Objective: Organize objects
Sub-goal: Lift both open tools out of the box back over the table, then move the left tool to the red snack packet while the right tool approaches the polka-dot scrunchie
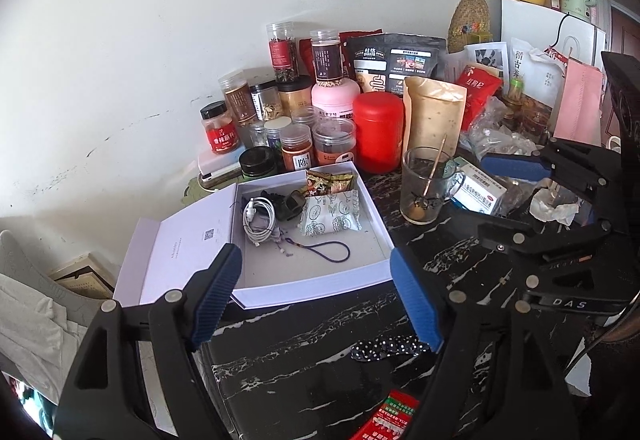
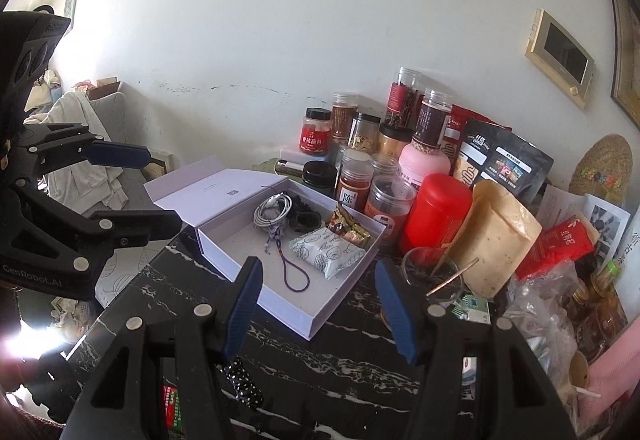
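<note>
White box (image 1: 312, 282) lies open on the black marbled table (image 1: 320, 340), just beyond both claws.

Left claw (image 1: 316, 300) hangs with blue pads spread wide and nothing between them, the box's near wall framed in the gap; right claw (image 2: 316, 304) is about half open, also empty, the box beyond and left of its tips. Inside lie a coiled white cable (image 1: 260, 218), a purple cord (image 1: 320, 244) and a patterned snack packet (image 1: 330, 214). The claw bodies read "DAS" and "GenRobot.AI". Jars, a red canister (image 1: 378, 130) and pouches crowd the far side against a scuffed white wall.
</note>
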A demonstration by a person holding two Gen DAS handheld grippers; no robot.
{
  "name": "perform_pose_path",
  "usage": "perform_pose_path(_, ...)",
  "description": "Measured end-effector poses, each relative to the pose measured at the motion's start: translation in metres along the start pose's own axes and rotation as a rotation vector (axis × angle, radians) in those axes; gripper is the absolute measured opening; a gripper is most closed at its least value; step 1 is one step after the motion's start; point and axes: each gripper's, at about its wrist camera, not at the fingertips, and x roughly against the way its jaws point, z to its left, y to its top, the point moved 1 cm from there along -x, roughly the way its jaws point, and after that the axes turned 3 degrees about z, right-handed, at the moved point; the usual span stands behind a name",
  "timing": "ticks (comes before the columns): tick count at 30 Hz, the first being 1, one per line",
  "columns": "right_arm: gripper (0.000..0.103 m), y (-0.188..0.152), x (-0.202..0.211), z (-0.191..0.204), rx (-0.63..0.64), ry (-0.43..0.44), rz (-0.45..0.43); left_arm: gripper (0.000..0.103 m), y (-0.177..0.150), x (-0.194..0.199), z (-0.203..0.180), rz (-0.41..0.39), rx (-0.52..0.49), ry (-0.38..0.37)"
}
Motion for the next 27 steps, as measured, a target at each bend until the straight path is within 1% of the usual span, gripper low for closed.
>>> perform_pose_path(6, 0.059, -0.021, 0.007, 0.009, -0.005, 0.019, 0.014, 0.076, -0.024, 0.009, -0.008, 0.018, 0.003, -0.006)
perform_pose_path(10, 0.059, -0.033, 0.009, 0.016, -0.006, 0.033, 0.032, 0.076, -0.042, 0.011, -0.012, 0.037, 0.007, 0.007)
perform_pose_path(17, 0.059, -0.056, 0.008, 0.029, 0.002, 0.051, 0.069, 0.076, -0.075, 0.012, -0.018, 0.066, 0.02, -0.036)
perform_pose_path(20, 0.059, -0.067, 0.006, 0.035, 0.005, 0.054, 0.087, 0.076, -0.086, 0.011, -0.019, 0.074, 0.028, -0.08)
perform_pose_path(24, 0.059, -0.082, -0.001, 0.041, 0.008, 0.068, 0.121, 0.076, -0.101, 0.01, -0.023, 0.079, 0.021, -0.095)
perform_pose_path(27, 0.059, -0.093, -0.007, 0.044, -0.008, 0.072, 0.146, 0.076, -0.113, 0.006, -0.026, 0.1, 0.012, -0.113)
